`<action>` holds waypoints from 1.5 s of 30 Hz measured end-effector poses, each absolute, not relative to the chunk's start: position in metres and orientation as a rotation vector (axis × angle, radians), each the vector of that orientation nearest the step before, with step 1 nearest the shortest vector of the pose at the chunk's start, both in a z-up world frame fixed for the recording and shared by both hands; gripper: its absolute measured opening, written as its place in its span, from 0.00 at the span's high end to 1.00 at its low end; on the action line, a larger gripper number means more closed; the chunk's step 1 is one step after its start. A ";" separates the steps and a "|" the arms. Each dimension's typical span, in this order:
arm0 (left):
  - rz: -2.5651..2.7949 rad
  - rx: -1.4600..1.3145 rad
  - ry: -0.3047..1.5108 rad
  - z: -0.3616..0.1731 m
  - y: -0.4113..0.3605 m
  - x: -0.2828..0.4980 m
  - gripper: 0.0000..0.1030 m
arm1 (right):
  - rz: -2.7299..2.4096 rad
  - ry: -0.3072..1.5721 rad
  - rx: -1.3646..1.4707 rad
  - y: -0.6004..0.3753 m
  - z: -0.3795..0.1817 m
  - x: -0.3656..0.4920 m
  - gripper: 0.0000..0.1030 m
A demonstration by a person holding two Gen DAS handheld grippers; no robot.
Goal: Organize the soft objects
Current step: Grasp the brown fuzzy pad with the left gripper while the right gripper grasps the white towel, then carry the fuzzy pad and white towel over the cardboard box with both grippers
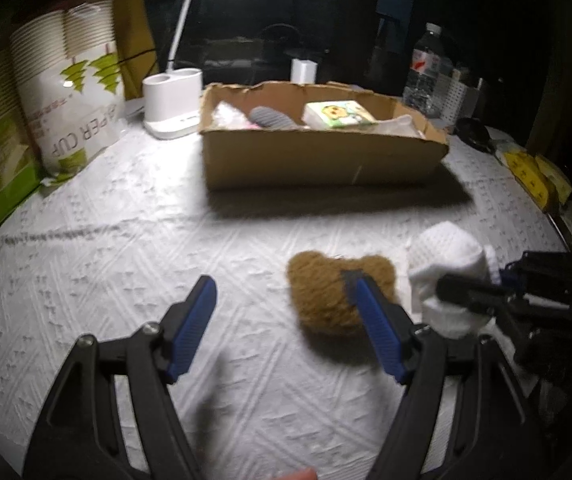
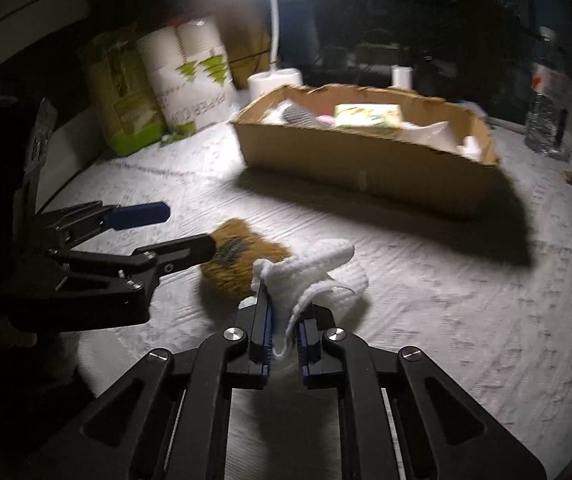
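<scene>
Right gripper (image 2: 284,334) clamps white cloth (image 2: 325,276) | left gripper (image 1: 282,320) agape, empty

Printed words "PAPER CUP" run sideways in grey capitals down a clear plastic sleeve of stacked paper cups (image 1: 70,92), standing at the far left edge of the white embossed tablecloth (image 1: 126,248). Green tree-shaped emblems sit above the lettering, and a line of small red characters beside it is too fine to read. The right wrist view shows the same sleeve (image 2: 190,80), its wording blurred. A water bottle (image 1: 425,70) at the far right edge carries a red-and-white label, unreadable. A cartoon-printed pack (image 1: 339,114) inside the cardboard box (image 1: 317,156) shows no legible text.
</scene>
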State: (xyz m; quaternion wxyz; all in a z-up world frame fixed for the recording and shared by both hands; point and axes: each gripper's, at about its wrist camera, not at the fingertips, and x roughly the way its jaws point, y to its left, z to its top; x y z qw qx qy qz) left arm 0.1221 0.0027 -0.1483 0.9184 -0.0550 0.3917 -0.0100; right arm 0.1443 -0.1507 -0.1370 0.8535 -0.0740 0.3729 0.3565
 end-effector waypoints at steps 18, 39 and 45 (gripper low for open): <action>-0.095 -0.010 0.880 -0.171 -0.042 0.155 0.39 | 0.646 0.754 -0.039 -0.216 -0.134 0.177 0.89; -0.118 -0.065 0.691 -0.098 -0.013 0.145 0.46 | 0.651 0.645 -0.064 -0.207 -0.088 0.187 0.89; -0.111 -0.051 0.649 -0.081 -0.007 0.153 0.46 | 0.646 0.616 -0.067 -0.206 -0.075 0.194 0.89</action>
